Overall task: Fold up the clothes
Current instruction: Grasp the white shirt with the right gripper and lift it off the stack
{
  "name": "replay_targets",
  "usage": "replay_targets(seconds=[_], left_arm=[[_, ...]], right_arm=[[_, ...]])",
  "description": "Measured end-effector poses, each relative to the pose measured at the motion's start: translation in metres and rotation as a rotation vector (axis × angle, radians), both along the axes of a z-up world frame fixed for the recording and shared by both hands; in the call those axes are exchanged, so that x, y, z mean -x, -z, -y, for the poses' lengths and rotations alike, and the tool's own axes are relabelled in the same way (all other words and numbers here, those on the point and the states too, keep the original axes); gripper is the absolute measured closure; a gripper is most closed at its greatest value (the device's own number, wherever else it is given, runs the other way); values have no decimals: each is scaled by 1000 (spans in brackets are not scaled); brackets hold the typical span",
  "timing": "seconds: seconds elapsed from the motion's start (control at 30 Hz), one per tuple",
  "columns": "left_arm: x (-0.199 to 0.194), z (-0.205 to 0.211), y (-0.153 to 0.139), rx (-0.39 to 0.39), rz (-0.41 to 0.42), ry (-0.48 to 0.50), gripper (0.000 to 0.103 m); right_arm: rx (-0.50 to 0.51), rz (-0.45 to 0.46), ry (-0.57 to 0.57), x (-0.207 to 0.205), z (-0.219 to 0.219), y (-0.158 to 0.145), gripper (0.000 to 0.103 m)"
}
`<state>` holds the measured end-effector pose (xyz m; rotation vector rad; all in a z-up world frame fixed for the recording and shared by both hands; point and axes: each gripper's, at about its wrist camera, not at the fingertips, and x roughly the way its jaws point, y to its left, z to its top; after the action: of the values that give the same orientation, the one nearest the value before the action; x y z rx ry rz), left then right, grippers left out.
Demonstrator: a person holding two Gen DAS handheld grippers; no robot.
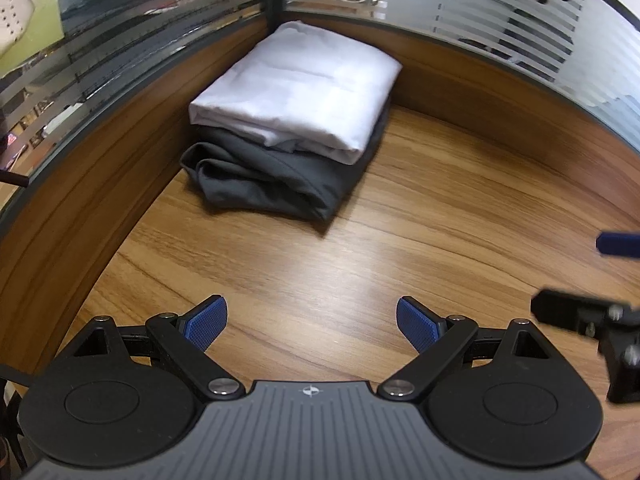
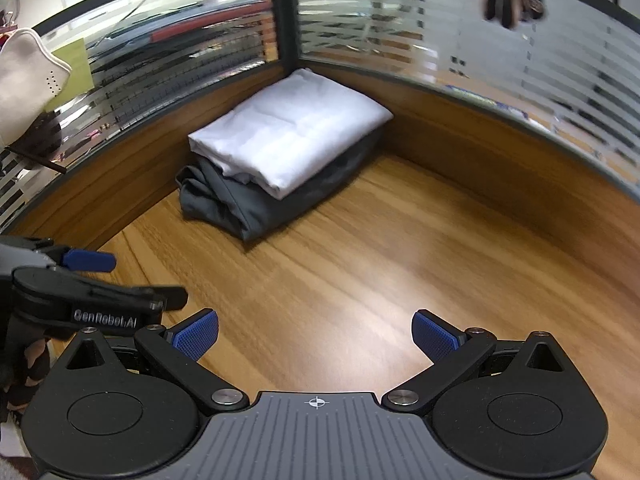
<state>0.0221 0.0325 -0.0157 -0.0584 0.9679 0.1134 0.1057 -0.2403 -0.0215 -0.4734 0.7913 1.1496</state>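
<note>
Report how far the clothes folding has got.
Done: a folded white garment lies stacked on a folded dark grey garment in the desk corner. In hand: nothing; left gripper and right gripper are open and empty. No unfolded clothes show.

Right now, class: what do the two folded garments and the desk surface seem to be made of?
White garment: thin woven cloth, probably cotton; crisp creases, matte.
Grey garment: heavier, softer fabric; rounded folds, faint sheen.
Desk surface: wood-grain laminate or veneer, which one unclear; streaked brown pattern, smooth satin finish.
</note>
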Motion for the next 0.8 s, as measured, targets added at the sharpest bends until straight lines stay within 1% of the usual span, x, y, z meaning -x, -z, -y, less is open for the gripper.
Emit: replay_targets(seconds=[0.23,0.4,0.53,0.57,0.6,0.7,0.8], left_arm=[[-17,-24,9,-16,-13,-56,8],[-27,-34,14,-20,-29,-96,8],[-29,-41,17,-17,-40,-132,8],[-30,-41,17,-17,-44,-139,8],[-31,-42,18,-17,-49,-144,8],[-31,-44,21,-18,-62,-158,8],[-33,-45,24,-17,-67,-172,8]], right_arm=[[-10,41,-111,-14,-61,4,1],[-14,58,-190,-19,-117,18,1],[7,83,-253,-17,-159,33,2],[11,95,-268,-16,-167,36,4],[16,106,-282,-15,-176,40,8],[33,155,-325,-13,-199,49,10],[47,216,-368,-9,-218,58,18]])
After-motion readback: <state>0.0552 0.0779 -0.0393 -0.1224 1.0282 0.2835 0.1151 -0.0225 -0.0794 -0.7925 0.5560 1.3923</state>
